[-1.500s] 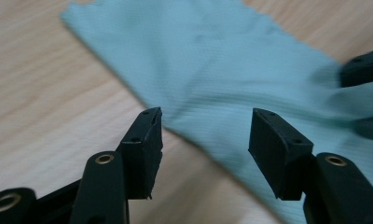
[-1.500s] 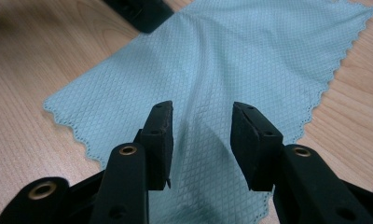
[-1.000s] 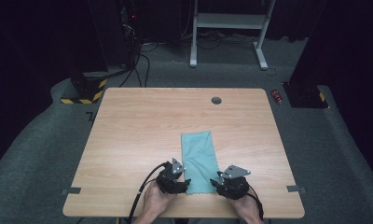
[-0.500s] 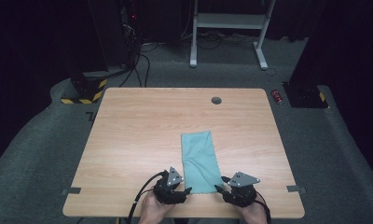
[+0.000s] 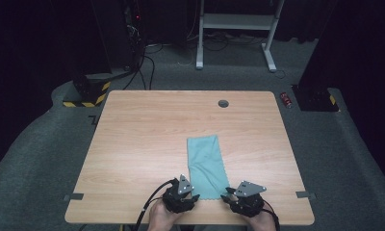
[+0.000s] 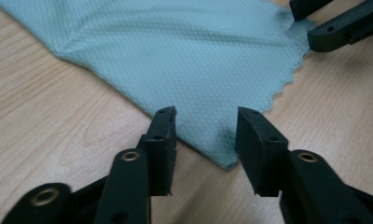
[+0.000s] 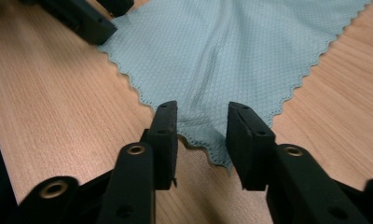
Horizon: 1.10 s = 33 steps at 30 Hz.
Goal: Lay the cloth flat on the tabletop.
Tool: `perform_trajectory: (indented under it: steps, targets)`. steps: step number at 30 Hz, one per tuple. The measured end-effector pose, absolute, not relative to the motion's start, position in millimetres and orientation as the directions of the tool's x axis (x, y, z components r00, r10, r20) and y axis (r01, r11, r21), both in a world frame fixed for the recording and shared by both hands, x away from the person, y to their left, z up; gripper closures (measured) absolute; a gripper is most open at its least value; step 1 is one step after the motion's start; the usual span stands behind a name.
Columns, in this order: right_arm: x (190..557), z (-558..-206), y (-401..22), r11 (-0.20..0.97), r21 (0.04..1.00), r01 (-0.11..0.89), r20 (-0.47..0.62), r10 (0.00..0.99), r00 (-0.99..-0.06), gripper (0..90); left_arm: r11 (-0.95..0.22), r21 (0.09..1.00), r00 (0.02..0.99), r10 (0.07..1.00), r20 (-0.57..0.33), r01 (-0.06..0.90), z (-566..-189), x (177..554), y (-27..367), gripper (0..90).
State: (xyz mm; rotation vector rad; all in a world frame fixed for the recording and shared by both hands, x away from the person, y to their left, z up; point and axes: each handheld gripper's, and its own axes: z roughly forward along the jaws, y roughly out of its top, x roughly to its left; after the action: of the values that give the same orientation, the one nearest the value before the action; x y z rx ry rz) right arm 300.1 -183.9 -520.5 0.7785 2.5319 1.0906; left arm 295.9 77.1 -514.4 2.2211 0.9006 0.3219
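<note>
A teal cloth, folded into a long strip, lies flat on the wooden table, running from its middle to the near edge. My left gripper sits at the cloth's near left corner, my right gripper at its near right corner. In the left gripper view, the jaws of my left gripper straddle a smooth corner of the cloth. In the right gripper view, my right gripper straddles a zigzag-edged corner of the cloth. Both pairs of jaws have just been closing, with gaps still beside the cloth.
A round cable hole sits near the table's far edge. Tape marks flank the near corners. A red can lies on the carpet beyond the far right corner, and a white desk frame stands behind.
Both grippers have slid a little toward the near edge, off the cloth's end and onto its two near corners. The cloth has stayed in place.
</note>
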Motion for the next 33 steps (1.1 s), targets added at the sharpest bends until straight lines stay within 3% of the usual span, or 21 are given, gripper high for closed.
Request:
perform_trajectory:
  steps: [6, 10, 21, 27, 29, 33]
  targets:
    - [299.7, -520.9, -181.6, 0.591, 0.726, 0.352, -0.057, 0.561, -0.826, 78.0, -0.507, 0.683, 0.729, 0.682, -0.055, 0.525, -513.2, 298.6, 76.4, 84.2]
    - [297.0, -520.3, -177.2, 0.607, 0.720, 0.336, -0.073, 0.548, -0.833, 83.1, -0.511, 0.675, 0.730, 0.681, -0.059, 0.532, -512.0, 298.8, 76.6, 88.4]
    - [289.0, -519.3, -156.1, 0.637, 0.711, 0.297, -0.074, 0.488, -0.870, 86.2, -0.480, 0.651, 0.716, 0.683, -0.145, 0.589, -510.7, 299.9, 103.5, 88.6]
    - [289.7, -516.0, -147.1, 0.639, 0.707, 0.303, -0.034, 0.459, -0.888, 71.1, -0.498, 0.625, 0.721, 0.675, -0.156, 0.601, -508.0, 298.7, 110.3, 87.7]
    - [292.3, -511.0, -148.2, 0.618, 0.725, 0.305, -0.025, 0.465, -0.885, 68.9, -0.490, 0.636, 0.723, 0.672, -0.160, 0.597, -505.6, 299.4, 110.7, 84.5]
    - [316.0, -504.3, -153.1, 0.557, 0.748, 0.360, 0.004, 0.539, -0.842, 69.5, -0.467, 0.688, 0.726, 0.675, -0.127, 0.555, -499.2, 311.1, 99.9, 68.8]
